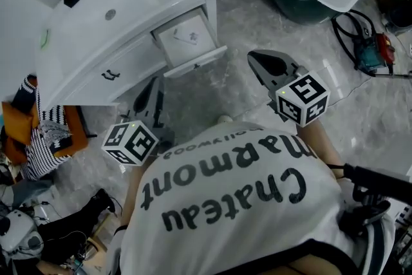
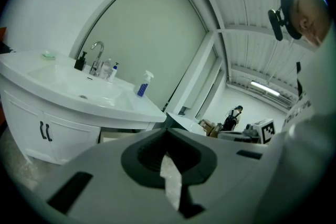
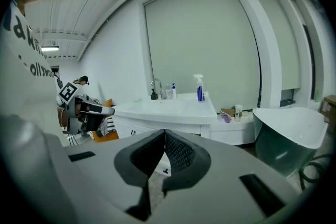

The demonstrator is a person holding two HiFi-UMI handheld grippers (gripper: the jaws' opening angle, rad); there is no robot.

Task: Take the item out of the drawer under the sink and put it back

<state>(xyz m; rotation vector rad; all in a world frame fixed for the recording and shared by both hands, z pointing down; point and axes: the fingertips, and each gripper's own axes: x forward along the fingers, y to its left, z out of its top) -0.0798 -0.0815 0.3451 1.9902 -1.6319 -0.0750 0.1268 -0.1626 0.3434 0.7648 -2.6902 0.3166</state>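
Past our shirt (image 1: pixel 244 203), we hold the left claw (image 1: pixel 156 82) and right claw (image 1: pixel 256 60) pinched closed on nothing, both well short of the small item (image 1: pixel 190 37) lying in the open drawer (image 1: pixel 195 63) under the sink (image 1: pixel 109 13).

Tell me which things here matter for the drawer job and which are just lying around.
For the job: open drawer, small item inside it, left gripper, right gripper (both shut, empty).
Lying about: spray bottle, bathtub, power tool, striped cloth.
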